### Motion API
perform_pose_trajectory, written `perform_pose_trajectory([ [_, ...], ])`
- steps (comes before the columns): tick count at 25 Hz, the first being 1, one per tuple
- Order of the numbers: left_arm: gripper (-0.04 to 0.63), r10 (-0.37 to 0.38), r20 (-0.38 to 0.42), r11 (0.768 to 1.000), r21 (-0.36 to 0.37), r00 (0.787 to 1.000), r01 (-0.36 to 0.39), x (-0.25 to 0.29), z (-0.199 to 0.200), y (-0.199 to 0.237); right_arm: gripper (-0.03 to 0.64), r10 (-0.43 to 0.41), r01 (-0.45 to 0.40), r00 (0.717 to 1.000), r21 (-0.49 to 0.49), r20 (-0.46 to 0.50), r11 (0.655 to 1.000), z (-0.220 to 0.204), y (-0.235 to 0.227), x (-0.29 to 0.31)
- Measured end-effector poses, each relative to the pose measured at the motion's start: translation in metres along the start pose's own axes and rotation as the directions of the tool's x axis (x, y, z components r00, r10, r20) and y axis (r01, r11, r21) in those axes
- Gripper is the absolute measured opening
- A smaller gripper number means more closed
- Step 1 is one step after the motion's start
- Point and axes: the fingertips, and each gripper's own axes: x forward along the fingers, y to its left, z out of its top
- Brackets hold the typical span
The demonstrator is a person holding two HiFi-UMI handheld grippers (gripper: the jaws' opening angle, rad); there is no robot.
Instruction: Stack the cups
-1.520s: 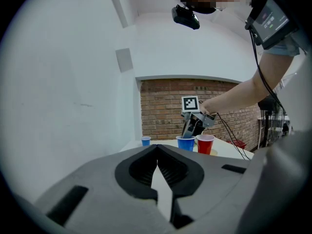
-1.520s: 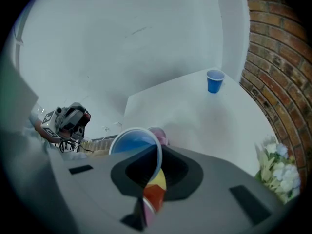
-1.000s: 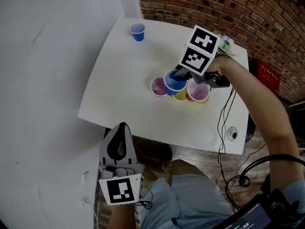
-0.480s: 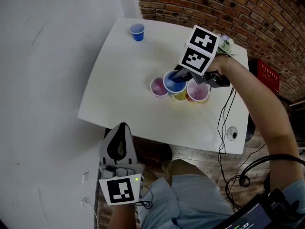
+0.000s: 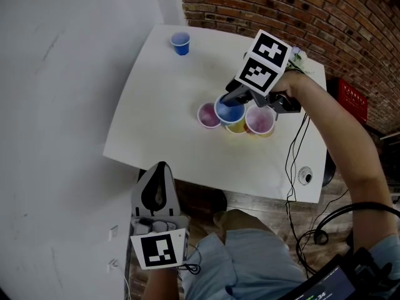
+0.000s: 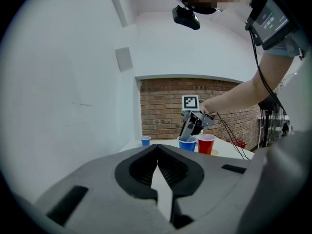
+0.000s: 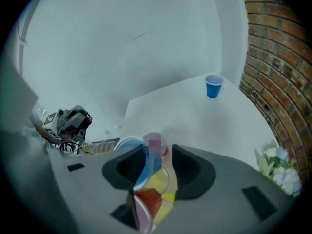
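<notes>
1. Blue cup [image 5: 230, 110]: its rim is between the right gripper's [image 5: 236, 97] jaws, which have just been opening and stand spread.
2. Second blue cup [image 5: 180, 42]: well beyond that gripper, on the table [image 5: 156, 105].
3. Left gripper [image 5: 159, 166]: jaws pressed together, empty, well apart from both cups.

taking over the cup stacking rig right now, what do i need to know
Left gripper: shut, empty, held off the near edge of the table.
Right gripper: open, jaws have just been opening. The rim of the large blue cup stands between them, unpressed.
Cups: the large blue cup sits in a cluster with the purple cup, yellow cup and red cup, seemingly over the yellow one. The small blue cup stands alone at the far corner.
Done: large blue cup placed and released.
Left: probably lift the right gripper clear, then stack the remaining cups.
</notes>
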Motion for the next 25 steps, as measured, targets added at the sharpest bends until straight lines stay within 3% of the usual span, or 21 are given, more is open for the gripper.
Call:
perform_pose_trajectory([
  [6, 0.009, 0.004, 0.009, 1.0, 0.008, 1.0, -0.004, 0.0, 0.003, 0.001, 0.178, -0.013, 0.012, 0.998, 0.016, 0.059, 1.0, 0.007, -0.006, -0.012],
  [20, 0.009, -0.007, 0.017, 1.0, 0.016, 1.0, 0.007, 0.005, 0.008, -0.009, 0.164, -0.032, 0.032, 0.998, 0.007, 0.045, 0.999, 0.0, -0.013, -0.009],
  [25, 0.009, -0.006, 0.004, 1.0, -0.006, 1.0, 0.006, 0.005, 0.007, -0.008, 0.1, -0.037, 0.037, 0.999, -0.006, 0.015, 0.999, -0.003, -0.013, -0.004],
])
